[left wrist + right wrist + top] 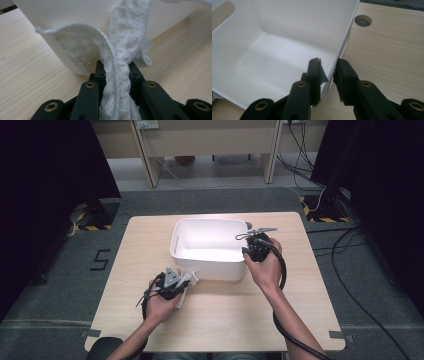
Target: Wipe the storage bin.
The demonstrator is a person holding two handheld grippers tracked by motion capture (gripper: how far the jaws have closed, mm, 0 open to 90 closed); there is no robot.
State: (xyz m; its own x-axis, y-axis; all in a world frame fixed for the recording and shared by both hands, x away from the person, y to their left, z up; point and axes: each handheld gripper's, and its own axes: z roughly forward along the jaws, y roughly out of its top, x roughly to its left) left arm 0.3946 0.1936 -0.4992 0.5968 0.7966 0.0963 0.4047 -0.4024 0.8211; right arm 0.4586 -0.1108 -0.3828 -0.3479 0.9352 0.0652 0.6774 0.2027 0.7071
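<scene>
You have one white plastic bin (210,247) on the table (150,240), one white knitted cloth (117,50) beside it, and two grippers.

The white bin (207,247) stands in the middle of the frame on the tabletop (150,240), its open inside bare and reachable from above. Bare wood runs down the left and right sides and across the lower part. At the bin's lower left corner a white knitted cloth (187,279) hangs just beside its wall.
</scene>
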